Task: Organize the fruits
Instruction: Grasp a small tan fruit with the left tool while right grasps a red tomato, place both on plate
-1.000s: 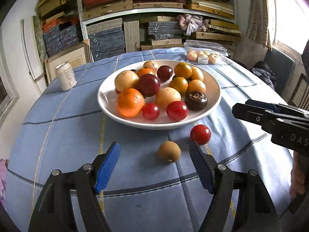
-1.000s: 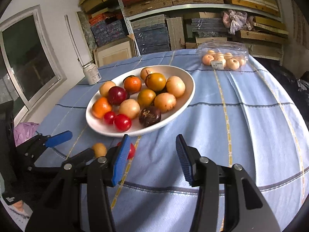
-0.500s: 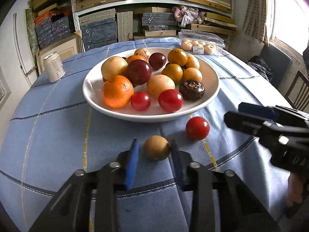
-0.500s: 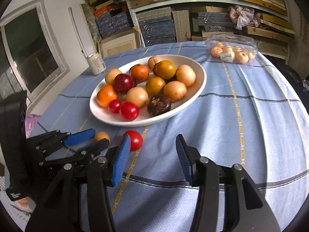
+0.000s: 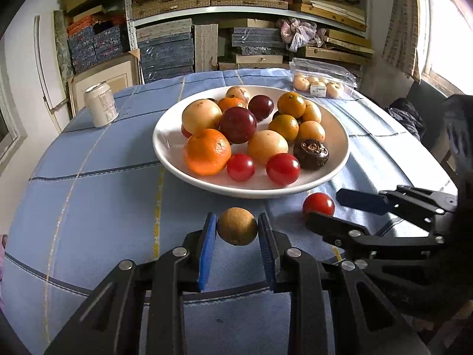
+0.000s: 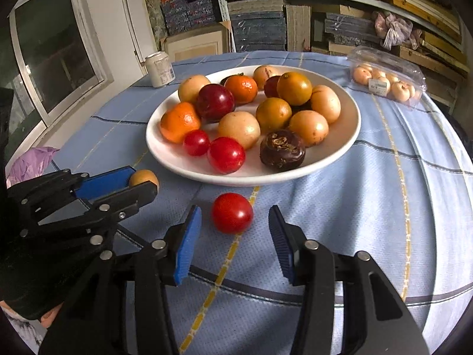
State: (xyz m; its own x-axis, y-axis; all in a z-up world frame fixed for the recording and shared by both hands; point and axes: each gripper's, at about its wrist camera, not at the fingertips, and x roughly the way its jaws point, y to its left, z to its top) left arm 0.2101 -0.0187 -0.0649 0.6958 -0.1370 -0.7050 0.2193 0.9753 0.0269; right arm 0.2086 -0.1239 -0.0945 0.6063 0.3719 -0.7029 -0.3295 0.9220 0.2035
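left tool (image 5: 237,230): clamped on brown fruit (image 5: 237,226), lift gently over plate (image 5: 165,159) rim
right tool (image 6: 235,233): apart, centre on tomato (image 6: 232,213)

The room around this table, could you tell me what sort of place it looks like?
Probably a home storeroom doubling as a dining spot: shelves stacked with flat boxes, a cloth-covered table, a fruit plate.
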